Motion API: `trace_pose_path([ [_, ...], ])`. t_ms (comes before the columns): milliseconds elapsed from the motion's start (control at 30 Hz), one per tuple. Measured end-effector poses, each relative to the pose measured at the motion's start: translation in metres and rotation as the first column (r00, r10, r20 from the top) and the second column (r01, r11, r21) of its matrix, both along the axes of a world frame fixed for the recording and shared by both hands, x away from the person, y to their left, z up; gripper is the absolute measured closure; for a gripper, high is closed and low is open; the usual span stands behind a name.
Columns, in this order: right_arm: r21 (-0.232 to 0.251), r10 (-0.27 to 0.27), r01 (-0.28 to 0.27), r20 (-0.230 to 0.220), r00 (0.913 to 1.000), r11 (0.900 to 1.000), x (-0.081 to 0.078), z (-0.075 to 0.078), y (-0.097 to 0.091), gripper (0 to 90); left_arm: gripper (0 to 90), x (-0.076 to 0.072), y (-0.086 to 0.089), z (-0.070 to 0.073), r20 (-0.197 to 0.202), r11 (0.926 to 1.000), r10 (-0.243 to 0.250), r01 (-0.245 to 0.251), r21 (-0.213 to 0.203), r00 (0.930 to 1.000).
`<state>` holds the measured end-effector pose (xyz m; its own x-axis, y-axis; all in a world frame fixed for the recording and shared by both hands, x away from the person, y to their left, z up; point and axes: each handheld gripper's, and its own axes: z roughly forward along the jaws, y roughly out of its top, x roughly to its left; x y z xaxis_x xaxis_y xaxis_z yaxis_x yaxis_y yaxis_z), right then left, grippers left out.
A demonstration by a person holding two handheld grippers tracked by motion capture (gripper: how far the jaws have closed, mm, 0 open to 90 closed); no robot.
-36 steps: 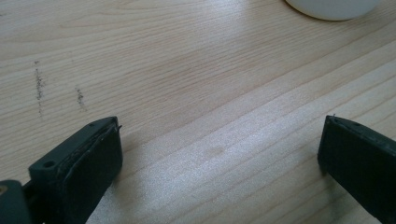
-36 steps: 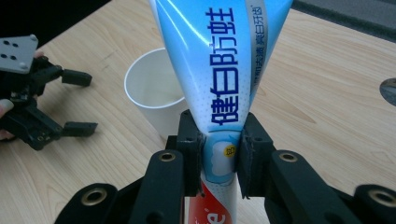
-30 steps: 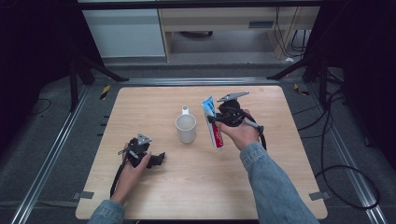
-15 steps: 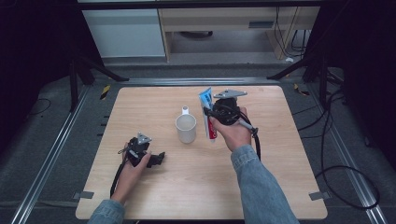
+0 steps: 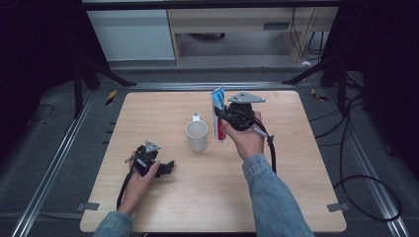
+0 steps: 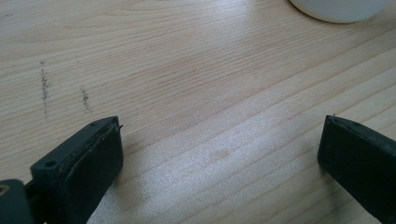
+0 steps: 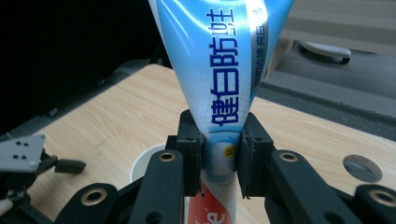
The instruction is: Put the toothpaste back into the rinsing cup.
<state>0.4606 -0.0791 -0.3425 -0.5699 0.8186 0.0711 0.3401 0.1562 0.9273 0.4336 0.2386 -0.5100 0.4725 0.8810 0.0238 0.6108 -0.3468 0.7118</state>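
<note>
A blue and white toothpaste tube with a red lower end stands nearly upright above the table, just right of a white cup. My right gripper is shut on it. In the right gripper view the pads pinch the tube near its middle, with the cup below and to the left. My left gripper rests low on the wooden table at the front left. Its jaws are open with bare wood between them, and the cup's base lies further ahead.
The cup's handle points away from me. Dark metal frame legs and cables surround the table. A cable trails from each gripper towards the table's front edge.
My right gripper has shifted a little to the left with the tube, closer to the cup, and the tube stands more upright. The left gripper has not moved.
</note>
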Motion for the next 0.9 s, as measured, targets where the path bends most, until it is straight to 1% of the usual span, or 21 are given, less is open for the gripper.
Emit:
trace_pose_path([
  [33, 0.016, -0.002, 0.002, 0.01, 0.9999, 0.9999, 0.0, 0.0, 0.002, 73.6, 0.0, 0.0, 0.0, 0.0, 0.0, 1.0, 0.0, 0.0, -0.001, 1.0],
  [67, 0.016, -0.002, 0.002, 0.01, 0.9999, 0.9999, 0.0, 0.0, 0.002, 73.6, 0.0, 0.0, 0.0, 0.0, 0.0, 1.0, 0.0, 0.0, -0.001, 1.0],
  [100, 0.032, -0.009, 0.008, 0.016, 0.9998, 0.9994, -0.001, 0.001, 0.004, 73.6, 0.0, 0.0, 0.0, 0.0, -0.001, 1.0, 0.001, -0.001, -0.003, 1.0],
  [133, 0.032, -0.009, 0.008, 0.016, 0.9998, 0.9994, -0.001, 0.001, 0.004, 73.6, 0.0, 0.0, 0.0, 0.0, -0.001, 1.0, 0.001, -0.001, -0.003, 1.0],
  [200, 0.038, -0.013, 0.012, 0.033, 0.9994, 0.9992, -0.001, 0.003, 0.006, 73.6, 0.0, 0.0, 0.0, 0.0, 0.0, 1.0, -0.001, 0.001, 0.0, 1.0],
  [233, 0.043, -0.011, 0.009, 0.05, 0.9987, 0.999, -0.002, 0.007, 0.008, 73.6, 0.0, 0.0, 0.0, 0.0, 0.001, 1.0, -0.001, 0.001, 0.0, 1.0],
  [267, 0.043, -0.011, 0.009, 0.05, 0.9987, 0.999, -0.002, 0.007, 0.008, 73.6, 0.0, 0.0, 0.0, 0.0, 0.001, 1.0, -0.001, 0.001, 0.0, 1.0],
  [333, 0.048, -0.021, 0.017, 0.071, 0.9973, 0.9987, -0.005, 0.012, 0.012, 73.6, 0.0, 0.0, 0.0, 0.0, 0.001, 1.0, 0.0, 0.0, -0.001, 1.0],
  [367, 0.047, -0.021, 0.018, 0.08, 0.9966, 0.9988, -0.006, 0.013, 0.013, 73.6, 0.0, 0.0, 0.0, 0.0, 0.001, 1.0, -0.001, 0.001, 0.0, 1.0],
  [467, 0.051, -0.026, 0.022, 0.087, 0.9958, 0.9984, -0.006, 0.014, 0.015, 73.6, 0.0, 0.0, 0.001, 0.0, 0.001, 1.0, -0.001, 0.001, 0.0, 1.0],
  [500, 0.054, -0.031, 0.025, 0.1, 0.9945, 0.9982, -0.005, 0.015, 0.017, 73.6, 0.0, -0.001, 0.0, 0.0, 0.002, 1.0, 0.001, -0.001, -0.002, 1.0],
  [800, 0.071, -0.043, 0.035, 0.111, 0.9929, 0.9968, 0.004, 0.019, 0.023, 73.5, 0.0, -0.001, 0.001, 0.0, 0.002, 1.0, 0.0, 0.0, 0.0, 1.0],
  [900, 0.087, -0.049, 0.04, 0.112, 0.9924, 0.9954, 0.009, 0.018, 0.025, 73.5, 0.0, -0.001, 0.001, 0.0, 0.002, 1.0, 0.0, 0.0, 0.0, 1.0],
])
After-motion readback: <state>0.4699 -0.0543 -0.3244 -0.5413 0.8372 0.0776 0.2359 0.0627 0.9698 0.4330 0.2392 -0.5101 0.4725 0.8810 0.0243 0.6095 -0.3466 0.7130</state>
